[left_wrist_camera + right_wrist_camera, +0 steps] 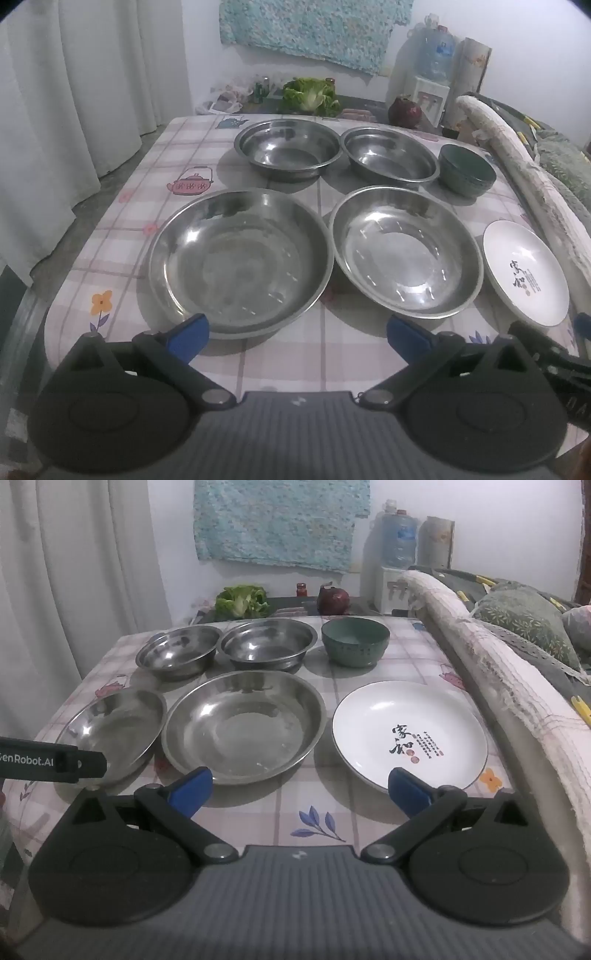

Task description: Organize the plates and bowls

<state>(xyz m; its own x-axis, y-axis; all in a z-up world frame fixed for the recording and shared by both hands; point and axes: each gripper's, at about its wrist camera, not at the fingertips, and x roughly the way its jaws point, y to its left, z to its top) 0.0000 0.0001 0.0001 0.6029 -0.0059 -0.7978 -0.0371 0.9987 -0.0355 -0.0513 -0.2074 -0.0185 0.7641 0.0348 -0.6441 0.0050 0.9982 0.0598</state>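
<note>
Left claw (pixel 297 332) gaped wide, empty, over bench (pixel 280 354); right claw (pixel 299 794) likewise, beside white plate (pixel 408 734).

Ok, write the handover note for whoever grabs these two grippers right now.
Left gripper: open, empty, hanging over the near table edge.
Right gripper: open, empty, likewise.
On the checked tablecloth: near row has two wide steel plates and the white plate; far row has two steel bowls and the green bowl.
Done: nothing stacked.
Left: all the sorting.
</note>
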